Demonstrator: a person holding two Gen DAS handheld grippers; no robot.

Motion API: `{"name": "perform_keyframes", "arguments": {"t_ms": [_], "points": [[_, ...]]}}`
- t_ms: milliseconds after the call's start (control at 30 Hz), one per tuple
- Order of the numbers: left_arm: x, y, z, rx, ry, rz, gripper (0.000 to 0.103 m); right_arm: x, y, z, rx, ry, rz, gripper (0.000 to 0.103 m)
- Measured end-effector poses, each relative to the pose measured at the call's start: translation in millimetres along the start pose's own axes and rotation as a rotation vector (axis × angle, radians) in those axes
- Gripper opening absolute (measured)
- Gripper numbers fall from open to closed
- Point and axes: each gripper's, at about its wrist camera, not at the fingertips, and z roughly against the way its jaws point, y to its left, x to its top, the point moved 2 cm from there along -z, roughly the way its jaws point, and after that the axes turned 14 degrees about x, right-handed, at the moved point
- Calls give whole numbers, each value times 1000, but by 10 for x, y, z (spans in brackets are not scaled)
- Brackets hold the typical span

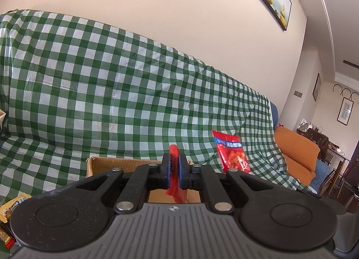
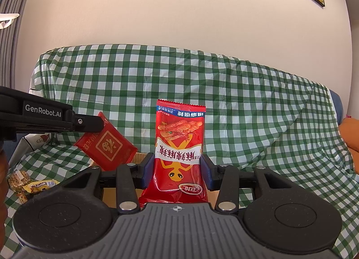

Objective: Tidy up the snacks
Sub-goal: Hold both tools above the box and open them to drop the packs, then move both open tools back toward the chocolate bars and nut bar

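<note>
My left gripper (image 1: pixel 174 170) is shut on a flat red packet (image 1: pixel 175 182), seen edge-on between the blue pads. The right wrist view shows that packet (image 2: pixel 107 150) hanging from the left gripper (image 2: pixel 98 123) over a cardboard box (image 2: pixel 140 158). My right gripper (image 2: pixel 177 167) is shut on a tall red snack bag (image 2: pixel 179 146) with a yellow frog figure, held upright above the box. The same bag shows in the left wrist view (image 1: pixel 232 152). The box (image 1: pixel 116 164) sits on a green checked cloth (image 1: pixel 112 93).
Several yellow and brown snack packs lie on the cloth at the left (image 2: pixel 33 186), also low left in the left wrist view (image 1: pixel 13 207). An orange cushion (image 1: pixel 296 153) lies to the right. A wall rises behind the covered sofa.
</note>
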Motion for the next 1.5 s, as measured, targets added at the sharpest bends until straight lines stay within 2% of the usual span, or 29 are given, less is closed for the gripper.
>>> {"name": "perform_keyframes", "arguments": {"t_ms": [167, 400, 433, 467, 533, 600, 633, 733, 767, 867, 933, 967, 1000, 1033, 1067, 1100, 1167, 1233, 1333, 1500], "points": [[-9, 68, -76, -2, 35, 43, 10, 4, 25, -37, 5, 9, 1, 50], [12, 181, 0, 49, 13, 21, 15, 43, 139, -98, 31, 4, -29, 54], [23, 213, 38, 68, 2, 9, 23, 46, 169, -110, 37, 4, -32, 54], [44, 250, 93, 85, -14, 1, 34, 48, 204, -123, 44, 7, -35, 54], [96, 364, 201, 104, -40, -2, 43, 52, 290, -143, 60, 8, -38, 54], [153, 505, 313, 124, -44, 0, 44, 54, 393, -148, 81, 8, -38, 54], [175, 577, 373, 139, -46, -6, 50, 57, 440, -145, 93, 6, -35, 54], [207, 772, 553, 176, -73, -83, 77, 73, 578, -136, 128, -1, -26, 54], [203, 837, 596, 179, -79, -120, 81, 78, 617, -131, 140, -2, -24, 54], [101, 1072, 637, 202, -68, -190, 82, 72, 736, -112, 174, -3, -17, 54], [-67, 1296, 611, 230, -39, -176, 82, 62, 800, -105, 196, -3, -15, 51], [-191, 1431, 589, 236, -10, -145, 82, 58, 821, -110, 208, -3, -16, 44], [-336, 1564, 533, 236, 51, -113, 81, 53, 839, -123, 223, 0, -17, 37], [-439, 1639, 408, 265, 169, -132, 53, 45, 858, -134, 234, 2, -15, 34], [-494, 1687, 355, 323, 205, -160, 10, 38, 875, -149, 244, 5, -13, 29], [-499, 1744, 343, 358, 202, -158, 6, 32, 891, -170, 255, 8, -12, 26], [-466, 1893, 318, 314, 207, -74, 7, 11, 923, -223, 274, 18, -15, 23], [-465, 1995, 262, 306, 225, -17, 7, -9, 948, -278, 291, 33, -27, 23], [-493, 2115, 128, 341, 283, 41, 7, -35, 1014, -368, 321, 54, -47, 23], [-496, 2328, -21, 383, 328, 138, 7, -96, 1233, -516, 384, 88, -38, 23]]}}
